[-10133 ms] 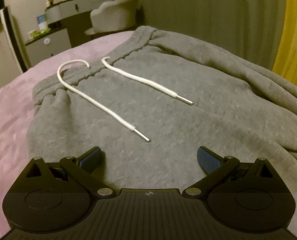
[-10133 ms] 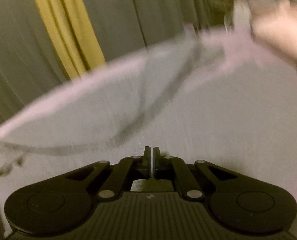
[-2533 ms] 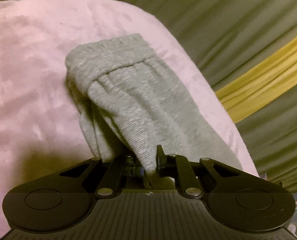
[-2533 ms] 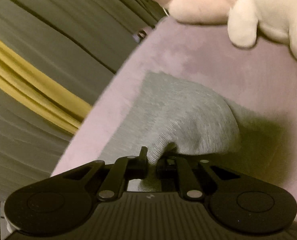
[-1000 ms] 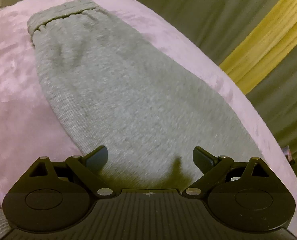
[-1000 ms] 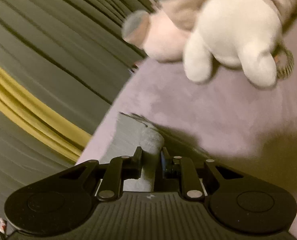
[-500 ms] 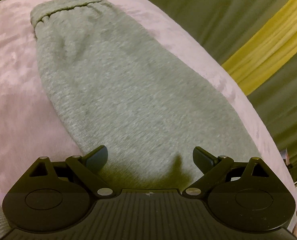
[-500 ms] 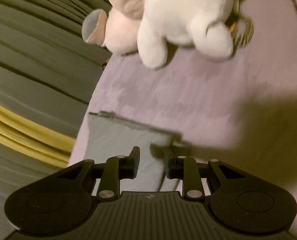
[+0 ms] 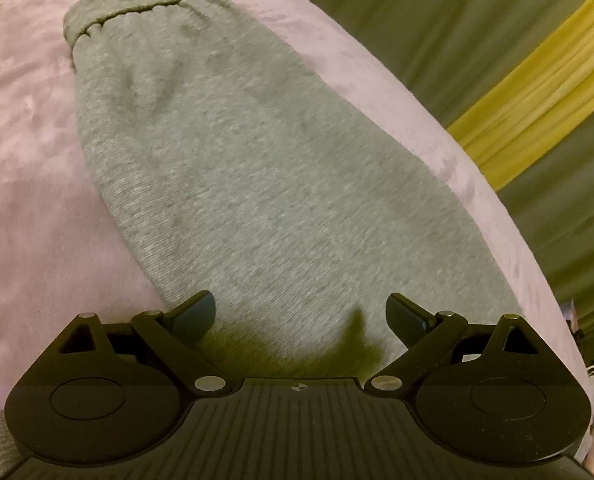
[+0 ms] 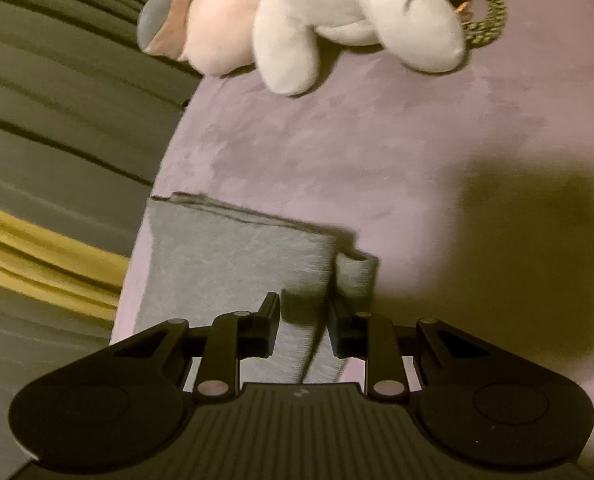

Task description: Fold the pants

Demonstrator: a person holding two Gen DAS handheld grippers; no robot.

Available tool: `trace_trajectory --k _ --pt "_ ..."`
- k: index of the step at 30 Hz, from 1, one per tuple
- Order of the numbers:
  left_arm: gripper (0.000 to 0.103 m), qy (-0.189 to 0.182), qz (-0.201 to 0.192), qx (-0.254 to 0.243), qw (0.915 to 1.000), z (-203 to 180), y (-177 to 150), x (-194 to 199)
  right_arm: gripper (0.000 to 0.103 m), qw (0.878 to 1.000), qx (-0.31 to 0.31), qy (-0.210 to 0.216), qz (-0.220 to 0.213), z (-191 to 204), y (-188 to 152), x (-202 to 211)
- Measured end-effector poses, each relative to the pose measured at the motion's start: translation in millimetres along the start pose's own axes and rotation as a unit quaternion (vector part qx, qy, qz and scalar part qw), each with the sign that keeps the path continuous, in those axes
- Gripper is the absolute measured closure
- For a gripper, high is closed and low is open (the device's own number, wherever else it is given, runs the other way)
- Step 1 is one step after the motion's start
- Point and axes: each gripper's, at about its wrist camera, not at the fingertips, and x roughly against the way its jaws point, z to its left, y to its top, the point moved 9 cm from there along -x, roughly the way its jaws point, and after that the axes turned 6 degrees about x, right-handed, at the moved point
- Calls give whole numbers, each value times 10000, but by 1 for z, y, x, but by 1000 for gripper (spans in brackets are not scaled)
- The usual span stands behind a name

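The grey sweatpants (image 9: 257,184) lie folded lengthwise on the pink-purple bed cover (image 9: 29,200), with the elastic waistband (image 9: 137,4) at the far end. My left gripper (image 9: 300,314) is open just above the near part of the pants and holds nothing. In the right wrist view the leg ends of the pants (image 10: 233,256) lie flat, with a small upturned fold (image 10: 355,274) at their right corner. My right gripper (image 10: 304,312) is open over that end, its fingers apart with cloth between them but not pinched.
A white and pink plush toy (image 10: 337,12) lies on the bed beyond the leg ends, with a braided ring (image 10: 485,16) beside it. Olive curtains (image 9: 477,20) with a yellow band (image 9: 537,104) hang along the bed's far edge.
My right gripper has opened wider and let go of the leg end, which now lies flat on the bed. My left gripper stays open over the pants, barely moved.
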Motion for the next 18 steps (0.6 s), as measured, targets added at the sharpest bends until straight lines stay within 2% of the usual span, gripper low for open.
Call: trace_trajectory --k 3,9,14,18 --pt "6 -4 6 11 10000 0 0 0 79 9999 133 -34 22 3 -1 -6" --pt "6 -6 20 30 10000 1 0 0 77 9998 -116 133 36 -1 0 -6" --pt "6 -11 33 58 10000 1 -1 0 77 9999 85 29 62 2 -1 -5" --pt "6 -19 42 81 10000 1 -1 0 93 9995 241 -206 81 3 0 -4"
